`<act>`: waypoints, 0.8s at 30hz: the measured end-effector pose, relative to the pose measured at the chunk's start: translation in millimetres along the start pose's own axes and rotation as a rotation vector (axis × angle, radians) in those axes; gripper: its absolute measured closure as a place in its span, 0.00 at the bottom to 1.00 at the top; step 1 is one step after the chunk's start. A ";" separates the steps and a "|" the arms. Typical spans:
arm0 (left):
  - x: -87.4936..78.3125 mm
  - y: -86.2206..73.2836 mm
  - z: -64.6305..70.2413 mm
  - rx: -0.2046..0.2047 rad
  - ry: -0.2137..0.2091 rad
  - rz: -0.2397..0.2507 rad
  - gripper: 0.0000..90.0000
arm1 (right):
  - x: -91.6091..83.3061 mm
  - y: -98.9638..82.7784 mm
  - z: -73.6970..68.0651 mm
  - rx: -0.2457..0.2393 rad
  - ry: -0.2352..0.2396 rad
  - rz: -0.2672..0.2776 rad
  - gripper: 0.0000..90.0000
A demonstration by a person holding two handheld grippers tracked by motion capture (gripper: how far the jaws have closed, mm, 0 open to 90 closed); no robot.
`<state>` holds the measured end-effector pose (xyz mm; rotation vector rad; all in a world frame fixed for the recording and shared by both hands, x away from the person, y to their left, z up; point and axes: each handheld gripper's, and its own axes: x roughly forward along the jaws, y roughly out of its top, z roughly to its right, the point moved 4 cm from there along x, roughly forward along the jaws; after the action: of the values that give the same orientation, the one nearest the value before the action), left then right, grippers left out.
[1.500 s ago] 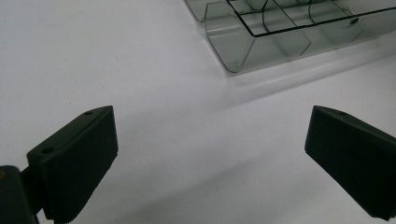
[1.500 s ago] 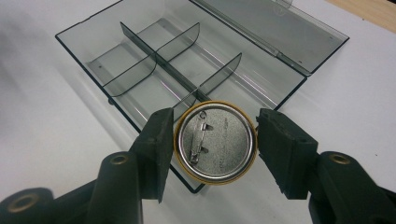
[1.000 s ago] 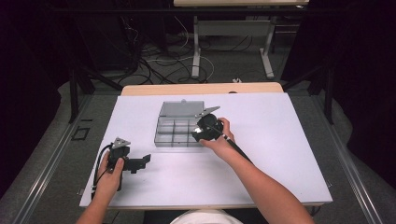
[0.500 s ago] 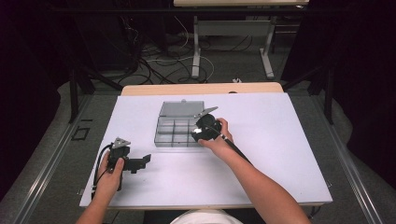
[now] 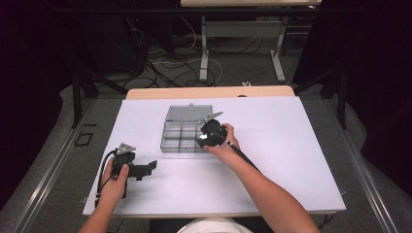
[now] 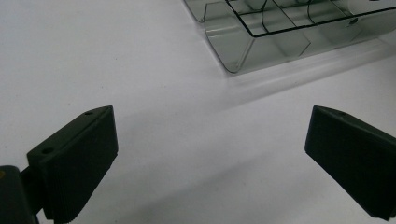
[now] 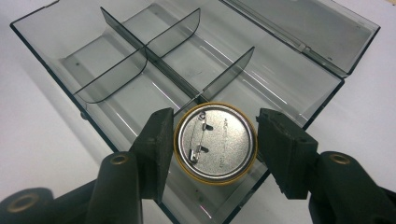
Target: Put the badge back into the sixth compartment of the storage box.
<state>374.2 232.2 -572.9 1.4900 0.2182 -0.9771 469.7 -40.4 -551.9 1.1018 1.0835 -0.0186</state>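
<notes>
White table | right gripper over box (clamping badge)

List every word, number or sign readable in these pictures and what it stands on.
None can be read.
Round silver pin-back badge with yellow rim, held in the right gripper: faint stamped marks on its metal back, too small and blurred.
Clear grey plastic compartment box: no lettering.
White tabletop: none.

A round pin badge, silver back with its clasp facing up and a yellow rim, is held level over the near-right compartment of the open clear divided box
</notes>
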 end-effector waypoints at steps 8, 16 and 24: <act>-0.3 0.1 -0.3 0.004 0.001 -0.003 0.03 | 0.9 -0.3 -1.9 0.005 0.000 -0.014 0.52; -0.1 0.1 -0.3 0.004 0.000 0.001 0.03 | -1.3 -0.9 -2.2 0.007 -0.001 -0.048 0.52; -0.4 0.1 -0.2 0.004 0.001 -0.003 0.03 | -1.9 -0.8 -1.9 0.009 0.005 -0.049 0.51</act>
<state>374.1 232.6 -572.5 1.4940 0.2196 -0.9801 467.0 -40.4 -551.1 1.0834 1.1162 -0.0596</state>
